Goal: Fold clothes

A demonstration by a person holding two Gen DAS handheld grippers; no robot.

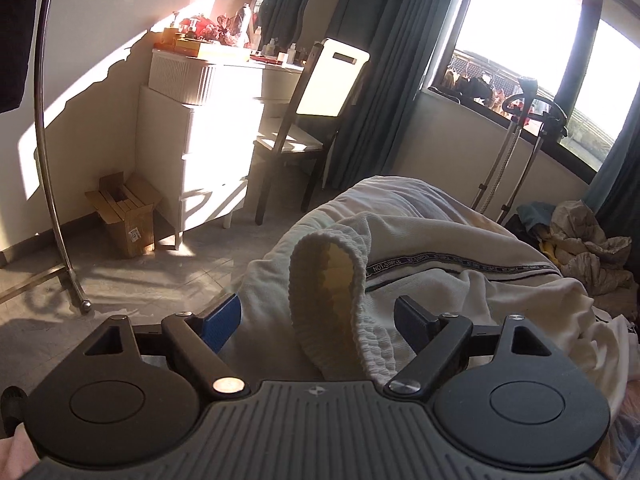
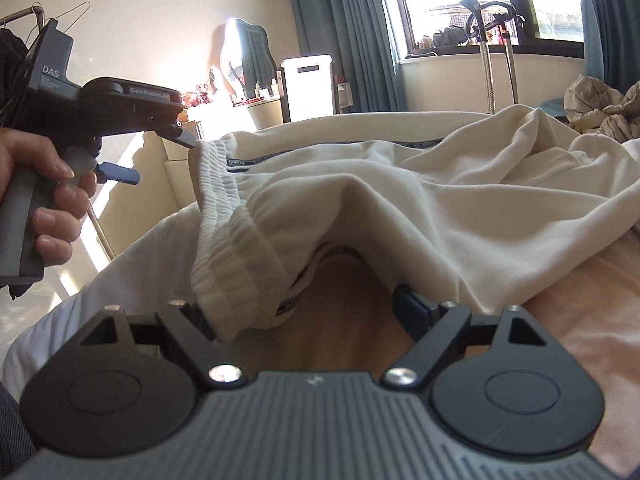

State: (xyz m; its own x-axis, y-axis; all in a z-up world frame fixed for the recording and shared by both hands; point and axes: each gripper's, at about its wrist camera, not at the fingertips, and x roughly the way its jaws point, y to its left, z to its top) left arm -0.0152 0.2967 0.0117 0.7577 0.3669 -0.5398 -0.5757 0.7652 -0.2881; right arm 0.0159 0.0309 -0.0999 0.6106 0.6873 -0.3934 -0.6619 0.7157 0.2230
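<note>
A cream-white pair of sweatpants with a ribbed elastic waistband and a dark lettered stripe lies bunched on the bed. It also shows in the right wrist view. My left gripper is open, its blue pads on either side of the raised waistband loop. In the right wrist view the left gripper is open with one finger touching the waistband. My right gripper is open, with the waistband's lower fold draped over its left finger and cloth resting on its right finger.
A pink sheet covers the bed. A white dresser, a chair, a cardboard box and a metal clothes rack stand beyond. A pile of crumpled clothes lies at the right near a garment steamer.
</note>
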